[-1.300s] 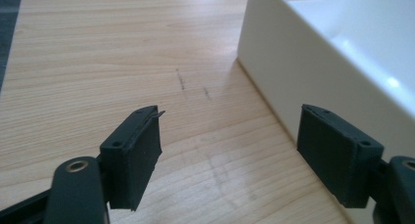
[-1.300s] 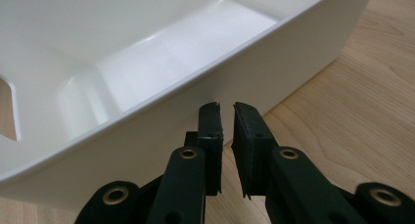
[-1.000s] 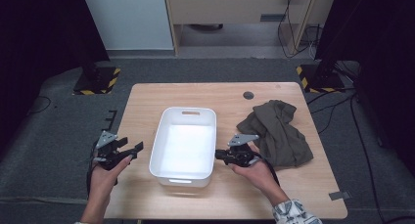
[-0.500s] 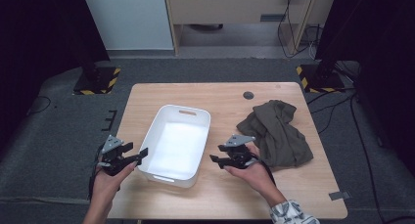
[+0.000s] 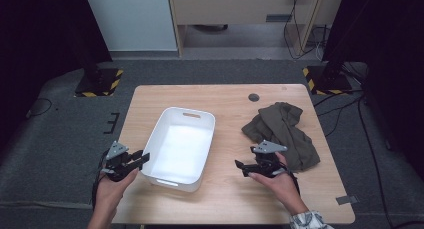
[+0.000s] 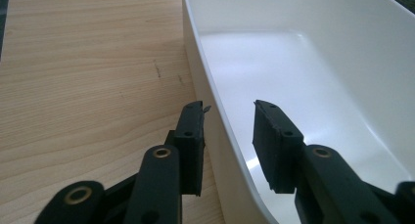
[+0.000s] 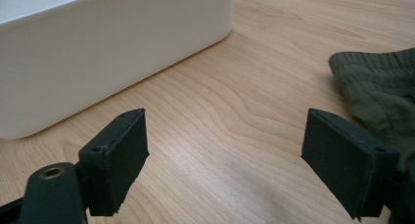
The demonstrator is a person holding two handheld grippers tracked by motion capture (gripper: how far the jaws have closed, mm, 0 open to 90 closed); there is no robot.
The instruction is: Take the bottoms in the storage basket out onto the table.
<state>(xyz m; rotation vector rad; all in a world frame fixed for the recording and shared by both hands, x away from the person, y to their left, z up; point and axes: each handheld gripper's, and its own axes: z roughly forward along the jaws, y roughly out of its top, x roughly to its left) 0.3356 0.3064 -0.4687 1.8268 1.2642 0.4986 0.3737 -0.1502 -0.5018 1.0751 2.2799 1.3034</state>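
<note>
**A:** High view first: where does the white rectangular plastic bin [image 5: 182, 148] sit?

**B:** Centre-left of the frame, skewed on the pale wooden table [image 5: 230, 96], with its near corner at the lower left beside the left gripper [image 5: 135, 160]. In the left gripper view the bin's long wall [image 6: 208, 121] runs up between the two black jaws, one outside, one over the inside.

**A:** Gripping it?

**B:** Not yet, as far as I can see. The jaws have just been closing with the rim between them, but a gap shows on the inner side. Straddling the rim that way suits pinching the wall to steer the bin.

**A:** And the right gripper [image 5: 241, 166]?

**B:** Lower centre-right of the frame, apart from the bin. Its jaws have just been opening and stand wide with nothing but bare wood between them in the right gripper view. The crumpled olive-green cloth garment [image 5: 282, 133] lies just beside it, toward the right edge, so I'd judge that hand is freed for the cloth.
</note>
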